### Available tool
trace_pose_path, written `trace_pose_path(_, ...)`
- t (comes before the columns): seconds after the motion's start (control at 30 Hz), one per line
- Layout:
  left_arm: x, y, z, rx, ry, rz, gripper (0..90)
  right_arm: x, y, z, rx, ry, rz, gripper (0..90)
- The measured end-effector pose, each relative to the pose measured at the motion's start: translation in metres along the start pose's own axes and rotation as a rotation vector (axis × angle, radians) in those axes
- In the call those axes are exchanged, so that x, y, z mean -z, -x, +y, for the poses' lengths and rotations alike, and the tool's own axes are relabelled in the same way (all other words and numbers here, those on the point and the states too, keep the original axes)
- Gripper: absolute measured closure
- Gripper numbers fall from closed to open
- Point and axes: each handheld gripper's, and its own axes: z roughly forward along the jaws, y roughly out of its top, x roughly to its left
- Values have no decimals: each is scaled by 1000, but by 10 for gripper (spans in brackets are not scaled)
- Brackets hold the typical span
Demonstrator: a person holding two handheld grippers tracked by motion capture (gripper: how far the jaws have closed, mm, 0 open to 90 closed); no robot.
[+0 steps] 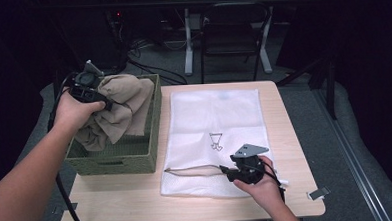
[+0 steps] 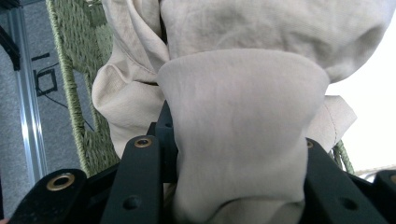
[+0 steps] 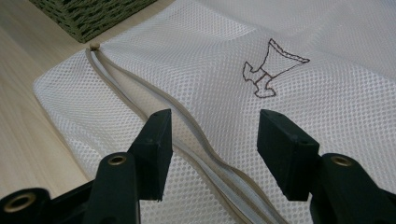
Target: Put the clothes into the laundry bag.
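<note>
1. The beige cloth lay bunched in the green woven basket at the left of the worktop, its upper folds raised above the basket rim.
2. My left tongs were closed on a thick fold of that cloth. In the left gripper view the fabric was packed between the two black jaws and bulged out above them, with the basket's green weave behind it at the left.
3. My left hand held those tongs over the near-left part of the basket, their cable trailing down off the worktop edge.
4. The white mesh bag lay flat on the worktop just beside the basket, on its right. A small brown outline figure was printed near its middle.
5. The bag's grey zipper ran along its near end. In the right gripper view its two tapes lay slightly apart, so the zipper appeared undone at that stretch.
6. My right tongs were wide open and gripping nothing. They sat low over the mesh at the near end of the bag, the zipper line passing between the jaws; I could not tell whether the jaw tips touched the mesh.
7. My right hand held them from the near-right side.
8. A small grey clip-like item lay at the worktop's near-right corner, well apart from the bag.
</note>
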Motion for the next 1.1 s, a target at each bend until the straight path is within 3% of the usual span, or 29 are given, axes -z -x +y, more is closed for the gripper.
trace_pose_path(0.4,7,1,-7,-86,-22,-67,630,-4,9,11,34,-32,43,605)
trace_pose_path(0.57,10,5,-10,-144,-24,-98,630,-4,14,15,33,-35,57,653)
trace_pose_path(0.87,14,22,-16,-273,-39,-157,631,-5,24,17,51,-50,56,739)
trace_pose_path(1.1,25,39,-23,-318,-24,-197,631,-9,27,17,81,-62,62,778)
